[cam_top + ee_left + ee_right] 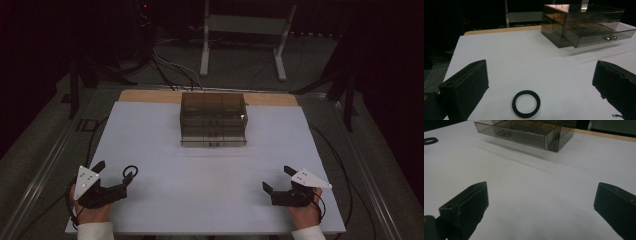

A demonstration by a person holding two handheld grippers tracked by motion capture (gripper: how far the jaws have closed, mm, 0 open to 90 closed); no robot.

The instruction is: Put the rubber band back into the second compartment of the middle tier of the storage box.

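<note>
A small black ring (526, 103) lies flat on the white board, low between the wide-apart jaws of my left gripper (540, 73). From above, the ring (131, 171) sits just ahead of that gripper (116, 172) at the board's front left. My right gripper (276, 178) rests at the front right, open with nothing between its jaws (541, 195). A smoky transparent drawer box (213, 120) stands at the far middle of the board. Its bottom drawer (610, 38) is pulled out a little. The right gripper view has the ring (429, 140) far off at the top left and the box (524, 132) ahead.
The white board (210, 170) covers a wooden table whose far edge (150, 96) shows behind the box. Cables run along the floor on both sides, and a white stand (245, 30) is beyond the table. A hand (90, 212) holds each gripper at the near edge.
</note>
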